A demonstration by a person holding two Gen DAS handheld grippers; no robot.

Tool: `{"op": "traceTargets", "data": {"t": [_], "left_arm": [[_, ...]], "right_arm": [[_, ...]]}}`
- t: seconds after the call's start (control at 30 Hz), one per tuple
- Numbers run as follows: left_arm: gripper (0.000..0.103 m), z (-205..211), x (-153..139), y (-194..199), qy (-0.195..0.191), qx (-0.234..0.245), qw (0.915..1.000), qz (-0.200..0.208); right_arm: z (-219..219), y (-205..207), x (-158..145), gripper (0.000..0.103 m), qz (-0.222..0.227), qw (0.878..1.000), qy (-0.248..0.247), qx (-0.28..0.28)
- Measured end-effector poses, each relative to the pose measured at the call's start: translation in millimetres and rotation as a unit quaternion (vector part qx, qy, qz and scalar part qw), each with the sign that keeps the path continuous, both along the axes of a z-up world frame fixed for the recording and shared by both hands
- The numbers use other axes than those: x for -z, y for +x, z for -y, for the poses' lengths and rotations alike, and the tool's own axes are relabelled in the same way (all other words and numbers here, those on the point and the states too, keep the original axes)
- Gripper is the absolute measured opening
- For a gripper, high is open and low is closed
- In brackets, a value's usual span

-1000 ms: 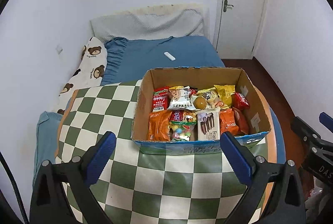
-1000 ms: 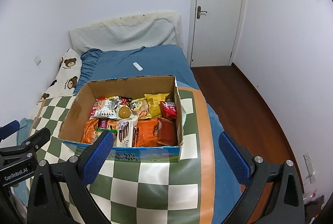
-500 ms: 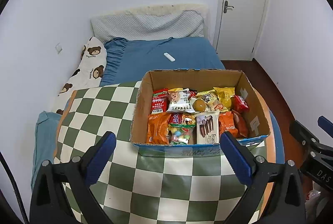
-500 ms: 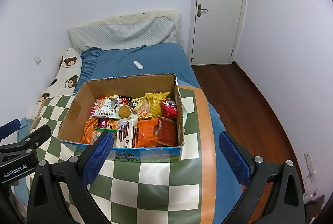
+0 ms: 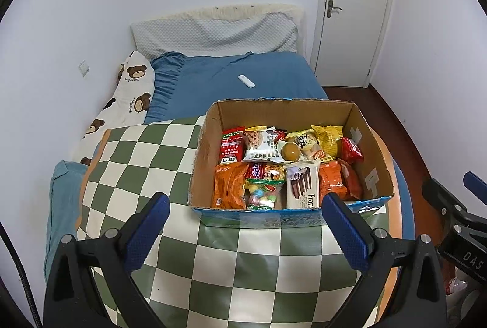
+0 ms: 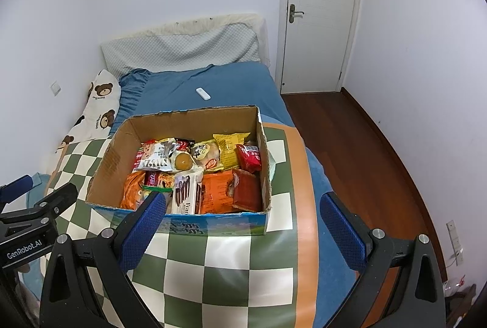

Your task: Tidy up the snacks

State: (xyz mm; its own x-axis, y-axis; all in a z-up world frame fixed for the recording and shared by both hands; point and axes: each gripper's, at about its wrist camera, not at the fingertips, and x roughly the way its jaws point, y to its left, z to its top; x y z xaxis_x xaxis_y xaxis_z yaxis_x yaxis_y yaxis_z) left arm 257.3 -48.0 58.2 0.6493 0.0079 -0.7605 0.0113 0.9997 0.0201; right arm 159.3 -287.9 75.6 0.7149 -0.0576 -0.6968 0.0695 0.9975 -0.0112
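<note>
One cardboard box (image 5: 210, 151) sits on one green-and-white checked cloth (image 5: 127, 163). In it lie about a dozen snack packets, though overlaps hide some.

By kind:
- two orange packets, one (image 5: 229, 186) at the box's 7 o'clock and one (image 5: 331, 180) at 5 o'clock
- two red packets, one (image 5: 232, 146) at 10 o'clock and one (image 5: 350, 149) at 3 o'clock
- one yellow packet (image 5: 328, 136) at 1 o'clock
- one white chocolate-wafer packet (image 5: 302, 186) at 6 o'clock
- one bag of coloured candies (image 5: 263, 193)
- one cookie packet (image 5: 262, 144)
- one round brown snack (image 5: 289, 150) near the middle

On the blue bed (image 5: 274, 75) lies one white remote (image 5: 246, 81). One bear-print pillow (image 5: 127, 96) lies at the bed's 9 o'clock. There is one white door (image 5: 353, 8) and two grippers, left (image 5: 246, 232) and right (image 6: 242, 232).
</note>
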Motion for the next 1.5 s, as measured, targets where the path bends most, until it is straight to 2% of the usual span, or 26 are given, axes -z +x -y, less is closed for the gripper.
{"op": "traceTargets", "data": {"t": [1.5], "left_arm": [[0.102,-1.9,-8.3,-4.2,0.000,-0.003,1.0000,0.003]], "right_arm": [[-3.3,-3.4,-1.3,0.103,-0.003,1.000,0.008,-0.005]]}}
